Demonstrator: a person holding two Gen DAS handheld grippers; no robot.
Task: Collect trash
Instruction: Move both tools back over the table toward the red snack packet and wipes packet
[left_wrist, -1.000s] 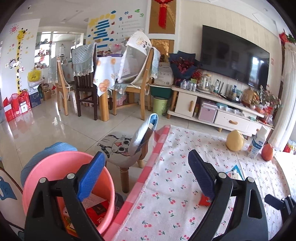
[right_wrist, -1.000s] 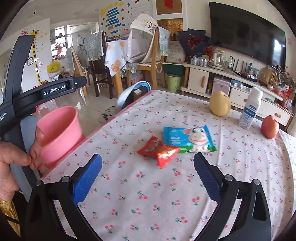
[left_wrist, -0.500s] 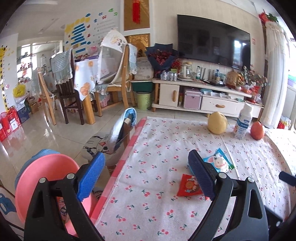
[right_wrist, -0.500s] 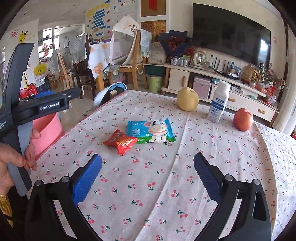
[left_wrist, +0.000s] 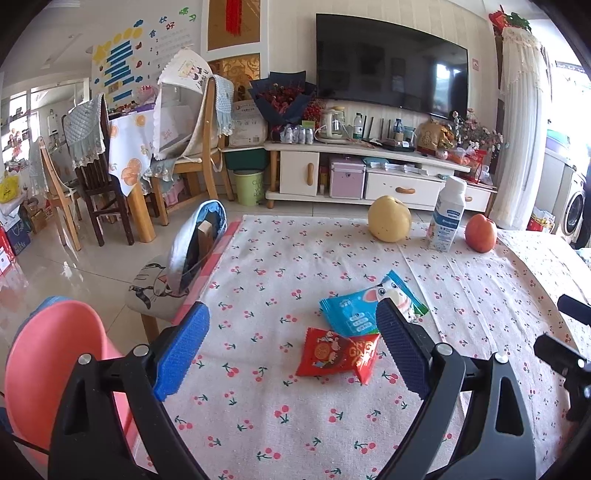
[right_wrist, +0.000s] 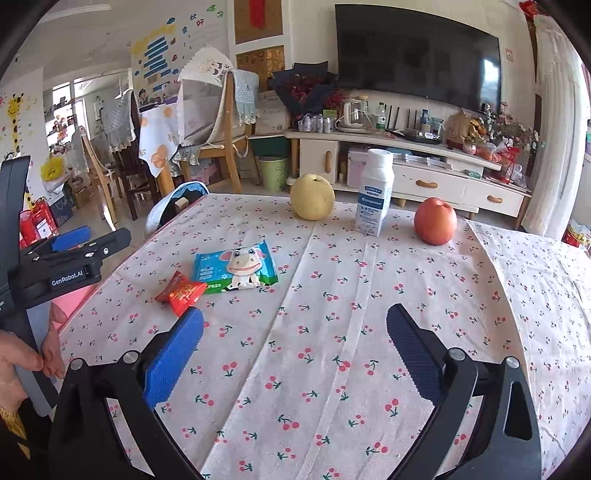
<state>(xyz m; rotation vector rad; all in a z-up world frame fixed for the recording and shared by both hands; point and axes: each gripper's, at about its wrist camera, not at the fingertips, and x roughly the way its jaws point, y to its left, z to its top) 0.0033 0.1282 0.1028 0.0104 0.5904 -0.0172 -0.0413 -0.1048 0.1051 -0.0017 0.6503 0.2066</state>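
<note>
Left claw (left_wrist: 291, 343) was spread wide, empty, hovering low over the cherry-print tabletop (left_wrist: 280, 266). Red snack wrapper (left_wrist: 338, 354) lay flat on the cloth between the blue pads, nearer the right pad, apparently not touching either. Blue wet-wipes packet (left_wrist: 354, 310) with a cartoon cow lay just behind the wrapper, their edges overlapping; the right pad hid part of it. Pink bucket (left_wrist: 48, 365) stood off the tabletop's left edge, beside the left finger.

Right claw (right_wrist: 295, 339) was also wide and empty, over bare cloth nearer the tabletop's middle. From this view the red snack wrapper (right_wrist: 181, 293) sat just ahead of its left pad, the wet-wipes packet (right_wrist: 236, 267) beyond, touching the wrapper. A hand (right_wrist: 22, 362) gripped the left tool's handle at frame left.

At the far edge stood a yellow pear (right_wrist: 312, 197), a white bottle (right_wrist: 375, 194) and a red apple (right_wrist: 435, 221), well apart from both claws.
</note>
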